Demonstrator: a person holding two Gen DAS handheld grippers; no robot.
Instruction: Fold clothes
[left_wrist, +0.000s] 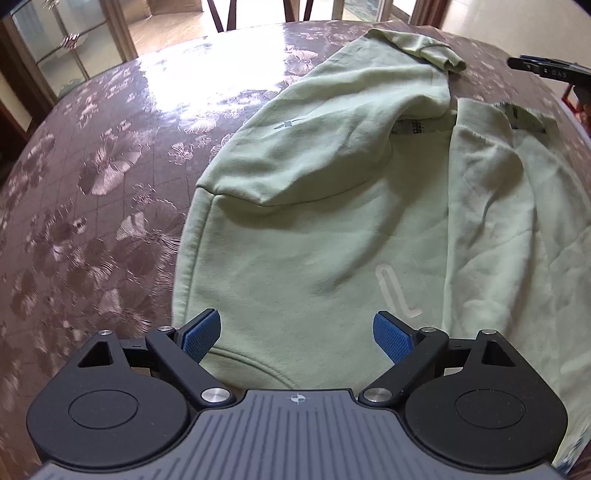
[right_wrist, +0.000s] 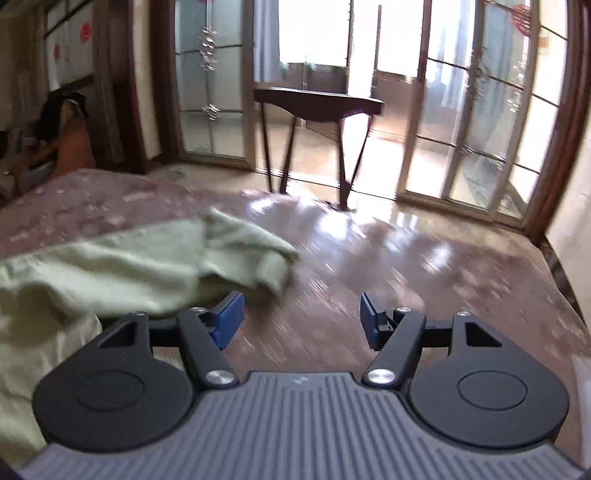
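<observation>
We are looking at a pale green sweatshirt (left_wrist: 314, 229) lying on the table (left_wrist: 110, 166), partly folded: one sleeve (left_wrist: 332, 122) is lying across the chest toward the neck, and the right side panel (left_wrist: 491, 206) is lying turned over the body, its lighter inside showing. The hem end nearest us is lying flat, so we are judging the side folds in place and the crosswise fold of the body left to make. We are holding the left gripper (left_wrist: 297, 336) released, jaws spread, over the hem, with nothing between its pads. We are holding the right gripper (right_wrist: 301, 319) released too, over bare tabletop beside the cuff end (right_wrist: 258, 254); that view is blurring, so it is probably moving. The table is wearing a glossy brown floral cover, glaring under daylight. Glass doors (right_wrist: 480, 110) and a dark side table (right_wrist: 317, 107) are standing beyond it.
</observation>
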